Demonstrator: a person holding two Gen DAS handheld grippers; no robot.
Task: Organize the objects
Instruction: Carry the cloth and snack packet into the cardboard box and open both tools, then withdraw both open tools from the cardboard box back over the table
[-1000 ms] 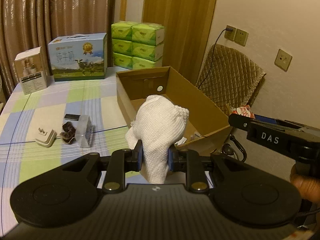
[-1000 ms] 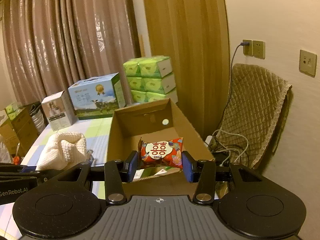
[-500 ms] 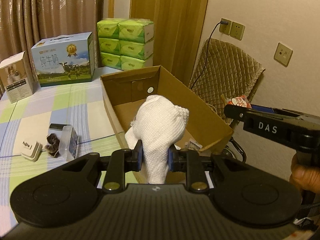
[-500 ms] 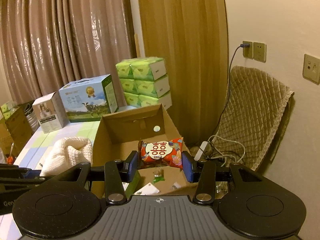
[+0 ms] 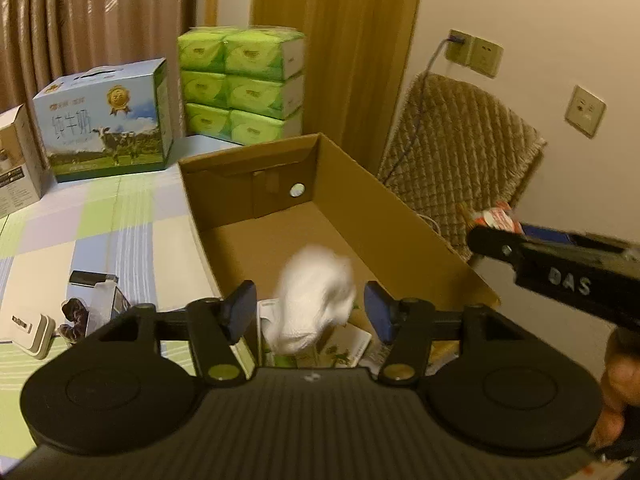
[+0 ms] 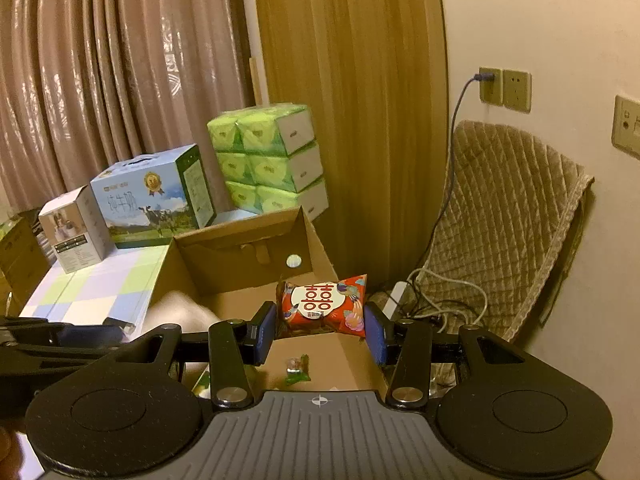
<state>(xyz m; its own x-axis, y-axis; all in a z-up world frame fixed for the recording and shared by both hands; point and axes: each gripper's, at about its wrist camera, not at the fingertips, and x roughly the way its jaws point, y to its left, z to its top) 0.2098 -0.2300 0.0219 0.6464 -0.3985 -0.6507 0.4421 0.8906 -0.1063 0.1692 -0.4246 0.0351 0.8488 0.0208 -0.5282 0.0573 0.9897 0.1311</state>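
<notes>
The left gripper (image 5: 306,312) was opening, pads clear of the cloth (image 5: 314,302), which had been pinched a moment earlier and now dropped, blurred, into the box (image 5: 404,220). At three o'clock, the right gripper (image 6: 320,330) pinched the red packet (image 6: 322,304) over the box, likely next.

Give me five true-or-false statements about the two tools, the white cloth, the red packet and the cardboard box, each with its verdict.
1. The left tool presses its pads on the white knitted cloth. False: its jaws are opening and the cloth is loose between them.
2. The right tool grips the red snack packet. True.
3. The open brown cardboard box lies below both tools. True.
4. The stack of green tissue packs sits inside the box. False: it stands behind it.
5. The box holds nothing. False: a small green-wrapped sweet lies on its floor.
</notes>
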